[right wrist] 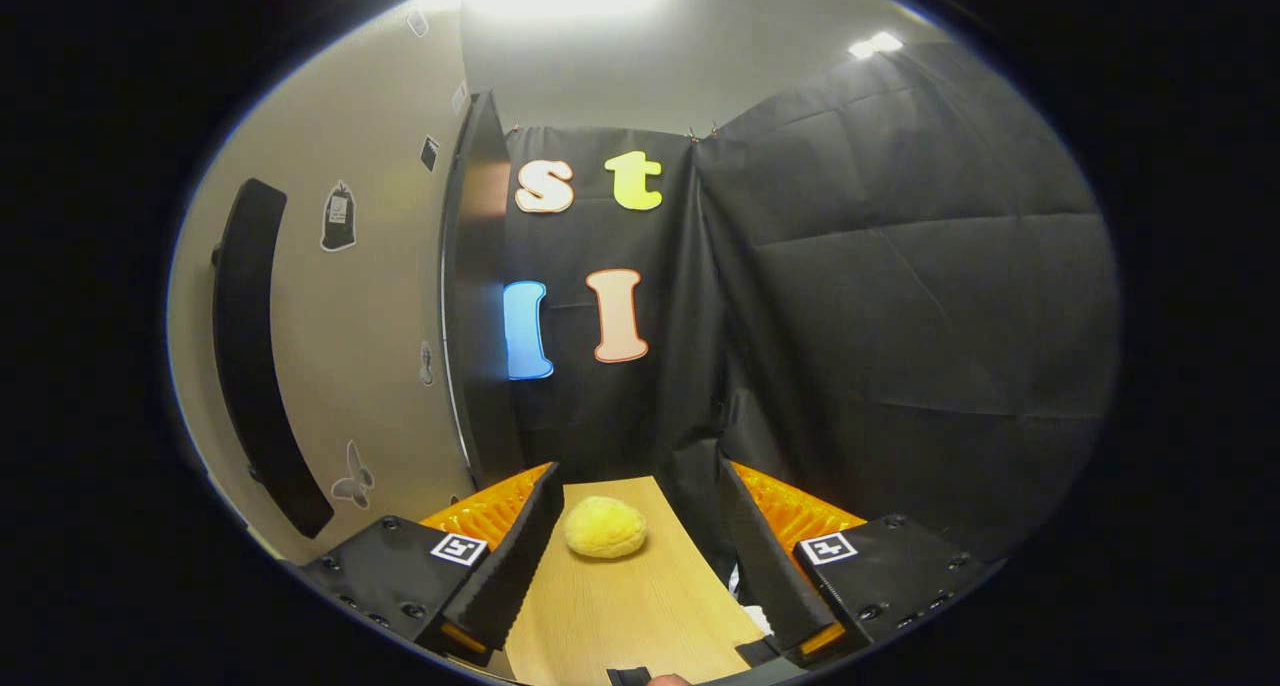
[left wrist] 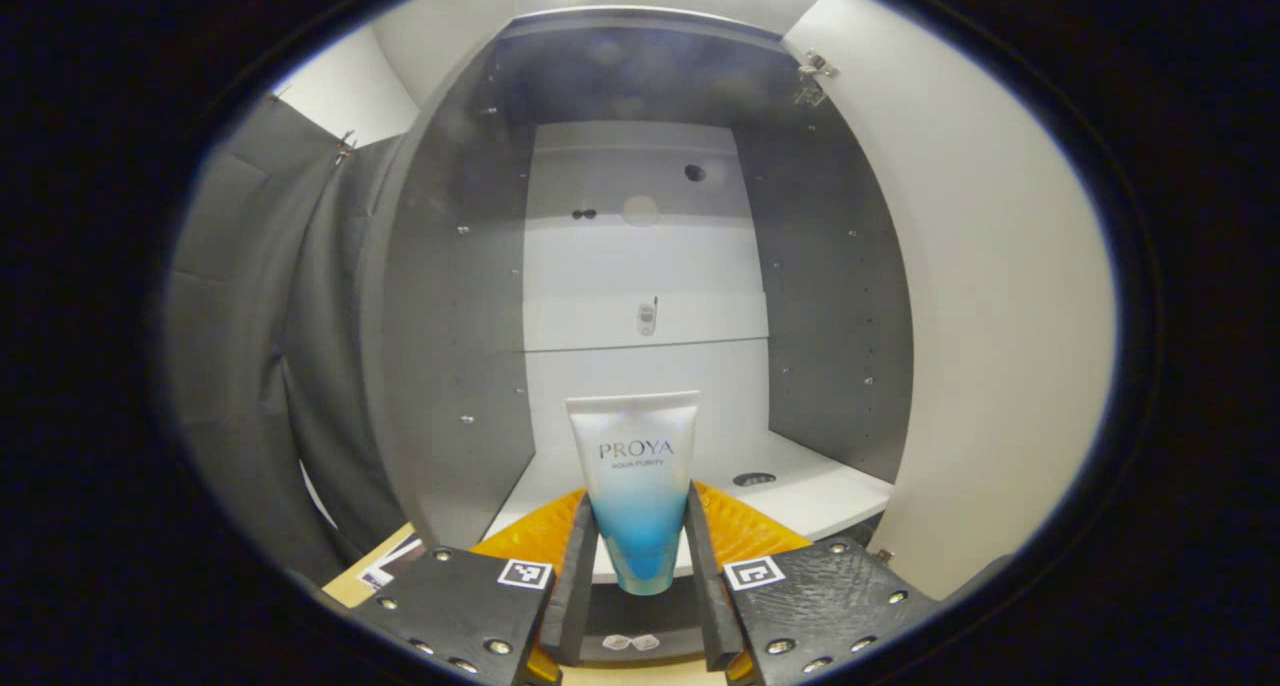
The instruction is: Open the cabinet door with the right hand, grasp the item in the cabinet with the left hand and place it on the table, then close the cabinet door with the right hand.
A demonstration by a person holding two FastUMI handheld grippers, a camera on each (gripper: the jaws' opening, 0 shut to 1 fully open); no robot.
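flanking left gripper [left wrist: 638, 541] tube [left wrist: 637, 486]: cabinet [left wrist: 450, 316], door [left wrist: 1000, 316].

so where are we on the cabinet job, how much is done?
Done: the cabinet door stands open, showing the inside of the cabinet. In hand: the left gripper has its fingers closed on the lower end of the tube, which is in front of the shelf. The right gripper is open over the table, beside the door's handle. Left: set the tube on the table, then close the door.

Black cloth [right wrist: 900, 316] drapes the booth's walls above a pale wooden table [right wrist: 640, 606], under bright ceiling lights [right wrist: 875, 44].
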